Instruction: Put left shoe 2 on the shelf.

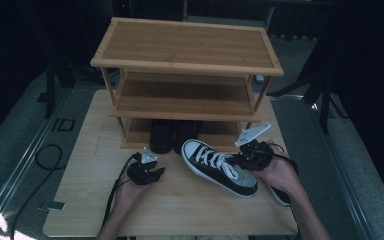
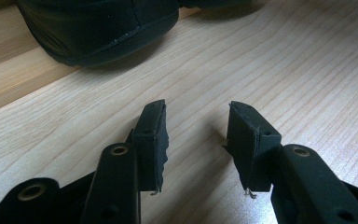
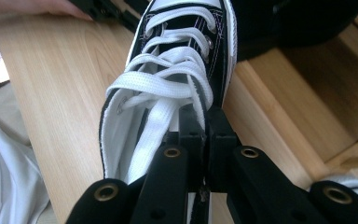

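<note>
A black high-top sneaker point(image 1: 219, 169) with white laces and a white toe cap lies slanted on the wooden board, toe toward the rack. My right gripper point(image 1: 241, 156) is shut on the side of its collar; in the right gripper view the jaws point(image 3: 205, 119) pinch the black canvas edge beside the laces of the sneaker point(image 3: 177, 70). My left gripper point(image 1: 147, 169) rests low over the board to the left of the sneaker. It is open with nothing between its jaws point(image 2: 196, 126), and bare wood shows in the gap.
A three-tier bamboo shoe rack point(image 1: 187, 65) stands at the back of the board. A pair of black shoes point(image 1: 172, 135) sits on its lowest shelf, one of them close ahead of my left gripper point(image 2: 98, 28). A second sneaker point(image 1: 280, 195) lies under the right forearm.
</note>
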Action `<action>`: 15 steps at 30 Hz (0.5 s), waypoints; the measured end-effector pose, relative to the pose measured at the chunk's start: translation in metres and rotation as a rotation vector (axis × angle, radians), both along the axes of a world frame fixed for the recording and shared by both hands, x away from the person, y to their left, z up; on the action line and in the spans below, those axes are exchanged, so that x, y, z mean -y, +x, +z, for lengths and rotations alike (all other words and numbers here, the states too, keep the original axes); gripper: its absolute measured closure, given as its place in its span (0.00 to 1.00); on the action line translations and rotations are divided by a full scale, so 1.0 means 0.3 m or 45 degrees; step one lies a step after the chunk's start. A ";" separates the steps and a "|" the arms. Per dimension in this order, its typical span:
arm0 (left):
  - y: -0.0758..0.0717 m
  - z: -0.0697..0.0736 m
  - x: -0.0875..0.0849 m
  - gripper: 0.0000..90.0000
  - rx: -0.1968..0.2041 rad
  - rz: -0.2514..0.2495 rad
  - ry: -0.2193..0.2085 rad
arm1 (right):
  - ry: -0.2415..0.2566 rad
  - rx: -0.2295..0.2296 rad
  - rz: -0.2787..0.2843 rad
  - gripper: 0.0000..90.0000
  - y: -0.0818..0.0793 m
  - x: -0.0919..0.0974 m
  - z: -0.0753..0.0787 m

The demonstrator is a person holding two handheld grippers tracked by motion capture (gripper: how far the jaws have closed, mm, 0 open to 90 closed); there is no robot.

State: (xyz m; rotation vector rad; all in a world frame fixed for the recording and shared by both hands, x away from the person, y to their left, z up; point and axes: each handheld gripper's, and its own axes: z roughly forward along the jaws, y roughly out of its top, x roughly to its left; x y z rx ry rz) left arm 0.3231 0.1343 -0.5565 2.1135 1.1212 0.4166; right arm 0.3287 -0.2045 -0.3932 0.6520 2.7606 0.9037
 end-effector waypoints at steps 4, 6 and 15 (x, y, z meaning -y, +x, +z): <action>0.000 0.000 0.000 0.65 0.000 0.001 -0.001 | 0.015 0.013 0.022 0.98 0.013 -0.013 0.023; 0.000 0.000 0.000 0.65 0.000 0.000 -0.001 | 0.026 0.019 0.029 0.98 0.018 -0.019 0.036; 0.000 0.000 0.000 0.65 0.002 0.002 -0.003 | 0.090 0.033 0.070 0.98 0.027 -0.033 0.100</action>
